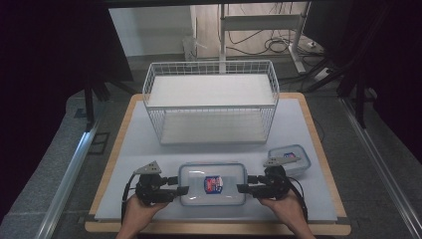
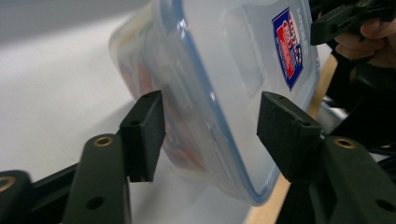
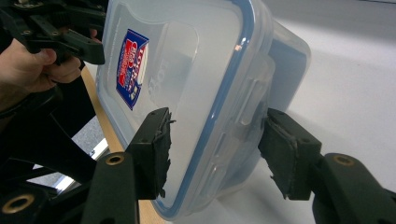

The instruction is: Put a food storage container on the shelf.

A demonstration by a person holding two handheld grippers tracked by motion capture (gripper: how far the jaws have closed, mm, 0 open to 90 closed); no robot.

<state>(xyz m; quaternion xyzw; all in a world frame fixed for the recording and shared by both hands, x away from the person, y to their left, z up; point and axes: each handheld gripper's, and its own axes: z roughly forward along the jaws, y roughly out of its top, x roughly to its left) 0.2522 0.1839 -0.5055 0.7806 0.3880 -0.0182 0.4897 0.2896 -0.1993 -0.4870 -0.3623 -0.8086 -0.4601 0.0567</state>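
Box (image 1: 212, 184) lies on mat (image 1: 139, 149) near the front edge, before the rack (image 1: 211, 102); left gripper (image 1: 181, 190) and right gripper (image 1: 244, 188) straddle its ends, jaws apart, contact unclear.

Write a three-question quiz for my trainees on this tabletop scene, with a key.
1. True or false: the large lidded container sits inside the white wire rack.
2. Multiple choice: the small lidded container lies
A. on the rack's upper shelf
B. on the mat behind the right hand-held gripper
C. beside the left hand-held gripper
3. Fill in: the large container's lid carries a red and ____ label.

Key
1. False: it lies on the white mat in front of the rack, between the two grippers, whose jaws stand open at its short ends.
2. B
3. blue
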